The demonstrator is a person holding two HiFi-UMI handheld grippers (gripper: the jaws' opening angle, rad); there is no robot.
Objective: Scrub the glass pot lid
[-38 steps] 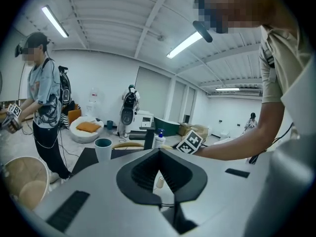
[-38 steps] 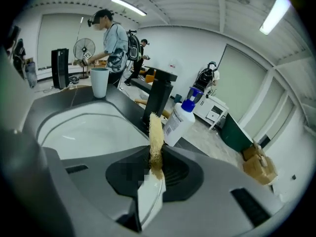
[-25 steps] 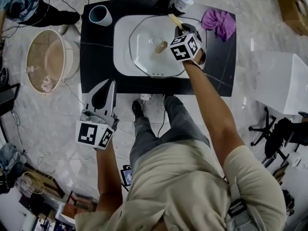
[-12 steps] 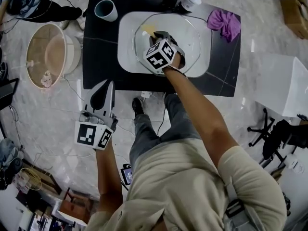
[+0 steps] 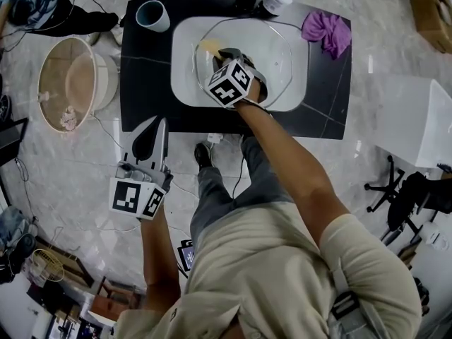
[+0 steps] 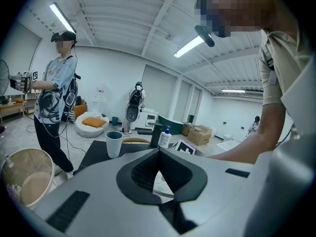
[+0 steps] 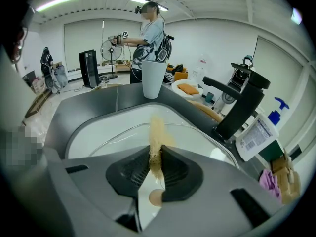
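- Your right gripper pinches the tan fibrous scrub pad; hard strokes may pull it free.
- Your left gripper, jaws together and empty, leaves the clear glass pot lid free to slide.

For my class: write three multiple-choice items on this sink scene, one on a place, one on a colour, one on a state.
1. Where does the cup stand?
A) on the black counter beside the sink
B) on the floor
C) on a chair

2. What colour is the cloth on the counter?
A) yellow
B) white
C) purple

3. How is the right gripper?
A) open, empty
B) shut on the tan scrubber
C) shut on the cup

Answers:
1 A, the head view shows it on the counter's corner.
2 C, it shows purple in the head view.
3 B, its jaws pinch the scrubber in the right gripper view.
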